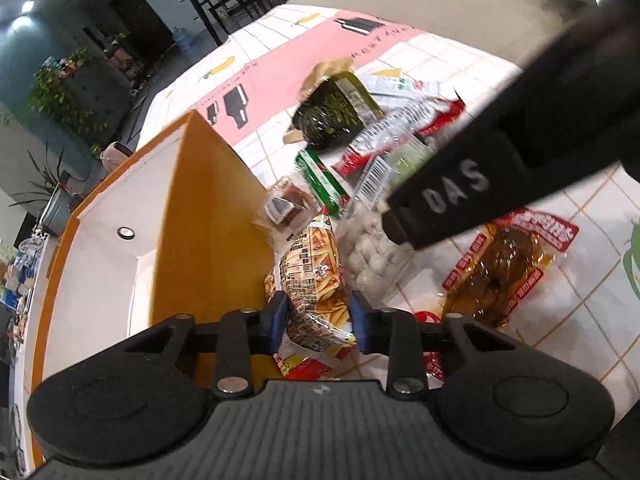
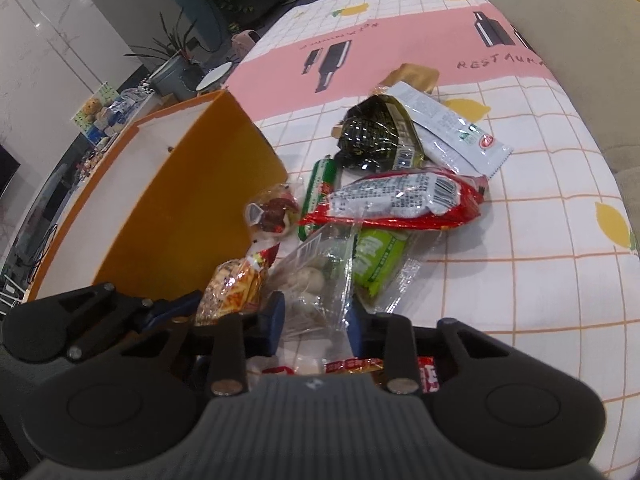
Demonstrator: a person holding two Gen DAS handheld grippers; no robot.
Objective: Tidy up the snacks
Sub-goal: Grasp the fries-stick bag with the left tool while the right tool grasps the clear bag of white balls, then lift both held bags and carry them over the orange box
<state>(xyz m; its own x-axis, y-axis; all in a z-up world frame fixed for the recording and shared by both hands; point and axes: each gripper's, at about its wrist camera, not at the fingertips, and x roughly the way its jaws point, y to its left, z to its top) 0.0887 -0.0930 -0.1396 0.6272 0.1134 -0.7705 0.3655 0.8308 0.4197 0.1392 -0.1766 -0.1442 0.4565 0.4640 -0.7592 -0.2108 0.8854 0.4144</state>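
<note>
My left gripper (image 1: 319,320) is shut on a yellow bag of stick snacks (image 1: 316,276), held beside the orange box (image 1: 200,216) with a white inside. That bag also shows in the right wrist view (image 2: 236,292), with the left gripper (image 2: 160,312) beside it. My right gripper (image 2: 316,320) is shut on a clear bag of white round snacks (image 2: 312,276); its black body (image 1: 460,196) crosses the left wrist view above that clear bag (image 1: 372,256). A pile of packets lies on the checked tablecloth (image 2: 520,208).
In the pile: a red packet (image 2: 400,200), a dark green packet (image 2: 372,136), a white sachet (image 2: 452,128), a green stick (image 2: 320,188), a light green bar (image 2: 380,260), a small brown sweet (image 2: 272,212). A brown meat packet (image 1: 504,264) lies right. A sofa (image 2: 580,40) stands behind.
</note>
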